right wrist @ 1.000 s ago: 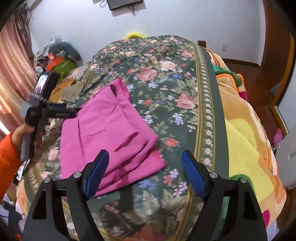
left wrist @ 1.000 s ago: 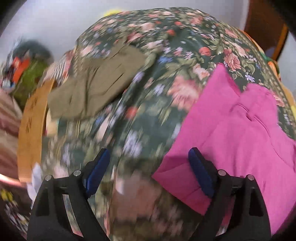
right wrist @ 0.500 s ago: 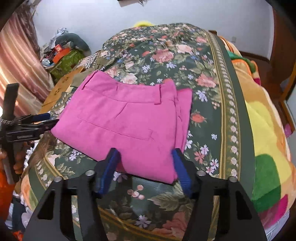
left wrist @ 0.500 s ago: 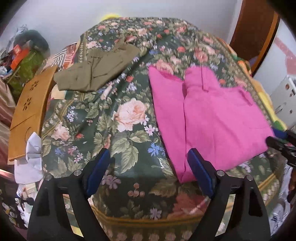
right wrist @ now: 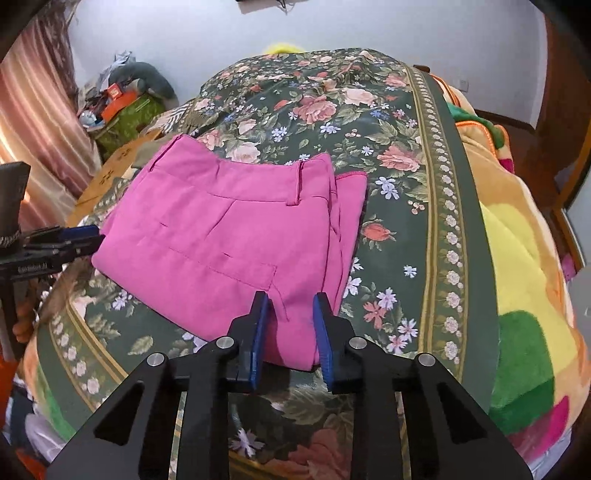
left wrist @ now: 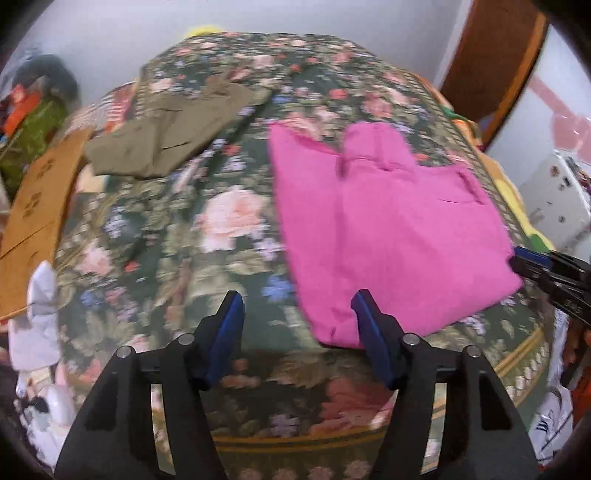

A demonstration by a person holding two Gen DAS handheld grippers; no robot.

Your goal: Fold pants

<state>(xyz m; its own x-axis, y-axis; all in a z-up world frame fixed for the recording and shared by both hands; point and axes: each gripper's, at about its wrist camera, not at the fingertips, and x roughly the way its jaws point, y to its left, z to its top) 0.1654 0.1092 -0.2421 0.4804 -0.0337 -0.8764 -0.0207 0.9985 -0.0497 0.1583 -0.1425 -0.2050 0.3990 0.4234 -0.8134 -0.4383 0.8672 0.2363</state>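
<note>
Bed: floral bedspread (right wrist: 369,122); pink pants (right wrist: 221,229) folded at the near edge.
Room: white wall (right wrist: 184,33); striped curtain (right wrist: 40,122) far left.
Left gripper (left wrist: 297,306): fingers spread, closing, around nothing.
Right gripper (right wrist: 290,301): fingers closing over the pants' near corner; pinch unclear.

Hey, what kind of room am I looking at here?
Most likely a bedroom: a bed under a floral bedspread, a fleece blanket along its side, pink curtains by the wall, and pink pants laid out for folding.

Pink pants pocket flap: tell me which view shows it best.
The right wrist view: the pocket flap lies sharp and near on the pink pants. In the left wrist view the pants are blurred and the pocket is only a faint line near the far corner.
</note>
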